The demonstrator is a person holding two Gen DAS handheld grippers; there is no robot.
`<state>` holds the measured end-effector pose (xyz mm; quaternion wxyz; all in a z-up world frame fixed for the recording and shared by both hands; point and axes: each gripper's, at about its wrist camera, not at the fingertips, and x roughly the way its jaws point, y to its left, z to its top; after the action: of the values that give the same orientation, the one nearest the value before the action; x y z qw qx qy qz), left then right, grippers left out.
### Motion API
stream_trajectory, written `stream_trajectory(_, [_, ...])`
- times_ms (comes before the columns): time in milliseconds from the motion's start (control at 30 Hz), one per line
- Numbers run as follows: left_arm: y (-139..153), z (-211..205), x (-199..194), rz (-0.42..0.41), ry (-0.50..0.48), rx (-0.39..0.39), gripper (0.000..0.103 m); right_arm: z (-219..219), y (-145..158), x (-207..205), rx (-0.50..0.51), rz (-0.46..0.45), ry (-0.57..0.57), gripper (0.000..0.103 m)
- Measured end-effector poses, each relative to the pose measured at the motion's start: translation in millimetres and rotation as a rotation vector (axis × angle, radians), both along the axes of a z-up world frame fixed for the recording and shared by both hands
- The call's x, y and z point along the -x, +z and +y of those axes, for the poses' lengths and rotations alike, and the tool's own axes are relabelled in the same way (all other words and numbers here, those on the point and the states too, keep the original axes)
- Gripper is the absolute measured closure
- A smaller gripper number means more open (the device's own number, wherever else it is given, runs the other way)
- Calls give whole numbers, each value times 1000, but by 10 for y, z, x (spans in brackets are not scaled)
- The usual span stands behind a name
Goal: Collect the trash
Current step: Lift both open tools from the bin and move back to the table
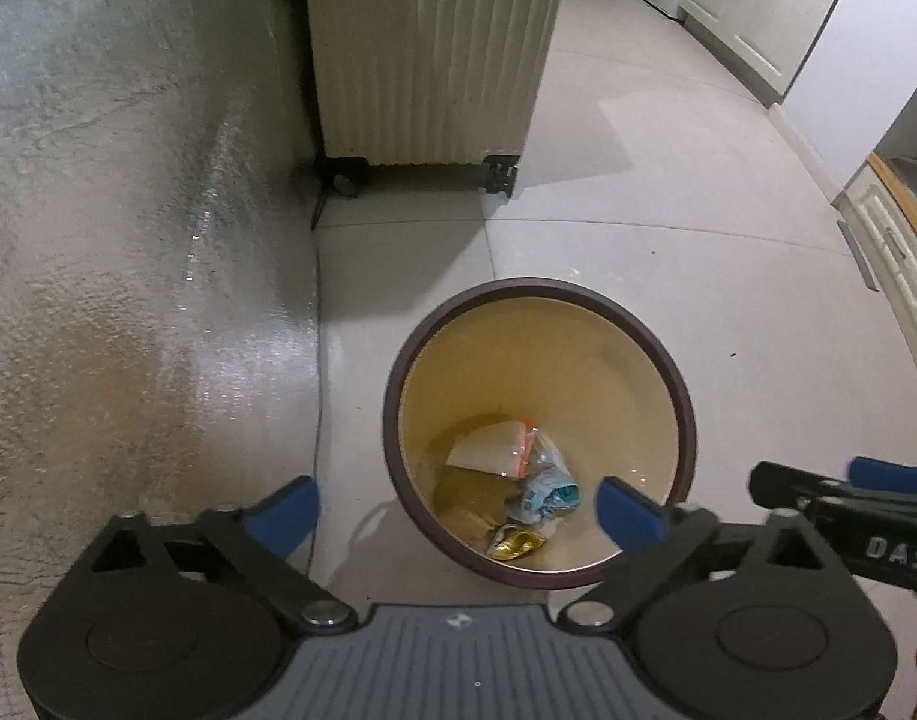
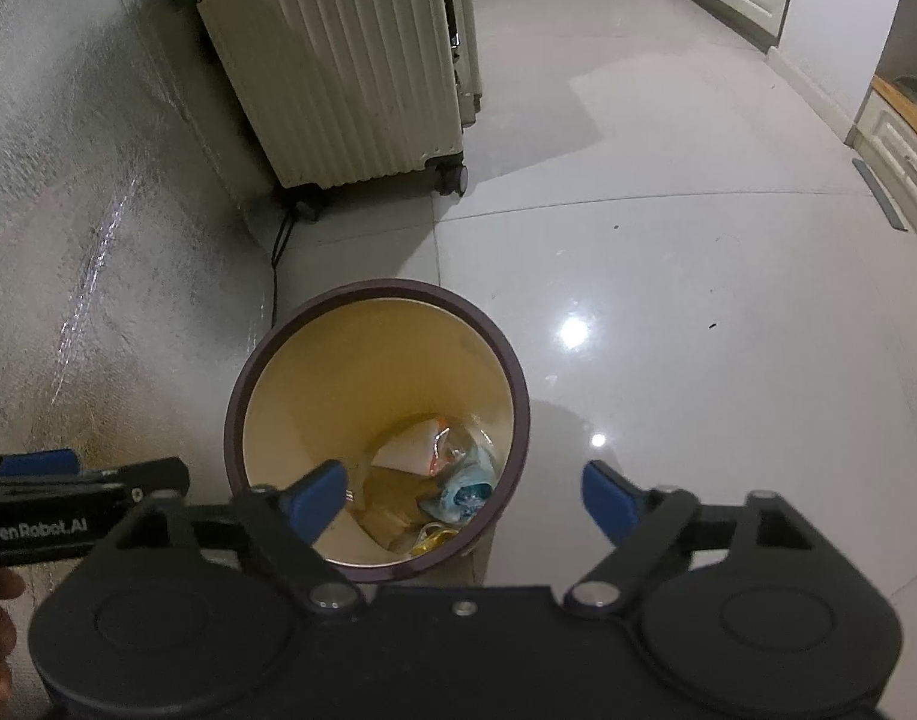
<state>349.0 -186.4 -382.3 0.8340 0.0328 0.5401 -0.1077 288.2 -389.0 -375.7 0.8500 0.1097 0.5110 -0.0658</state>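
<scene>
While both grippers hang over the bin (image 1: 539,432), each points steeply down and forward, and the trash lies at the bin's bottom, below and ahead of the fingertips. Left gripper (image 1: 458,510): jaws wide apart, nothing between the blue pads; the bin mouth sits ahead and slightly right of its midline, with the right pad overlapping the near rim. Right gripper (image 2: 464,495): jaws likewise spread and empty; the bin sits ahead and left of its midline, the left pad overlapping the opening. Each gripper shows at the inner edge of the other's view, so the two flank the bin at about equal reach, neither clearly nearer. Contents visible in both views: a white paper piece (image 1: 485,450) with an orange edge, a crumpled blue wrapper (image 1: 548,489), a gold wrapper (image 1: 515,543) nearest the cameras, and a flat brown sheet (image 1: 470,495); none has a long axis that matters, since all rest loose on the bin floor. Floor (image 1: 668,240) around the bin shows no large litter, only small dark specks. A ribbed suitcase (image 1: 428,48) stands beyond the bin against the wall (image 1: 128,210). Judgement: with both grippers empty over the bin, the drop looks complete, and any further pickup lies outside these views.
</scene>
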Motion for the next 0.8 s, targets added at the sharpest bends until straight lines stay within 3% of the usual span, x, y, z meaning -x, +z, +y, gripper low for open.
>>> stream_trajectory(233, [-2,62,51,17,22,-28,0,12,40,68,27,1,0,1])
stream_trajectory(800, [422,170,386,-18,25,-38,0,56,428,398,45,-37,-14,0])
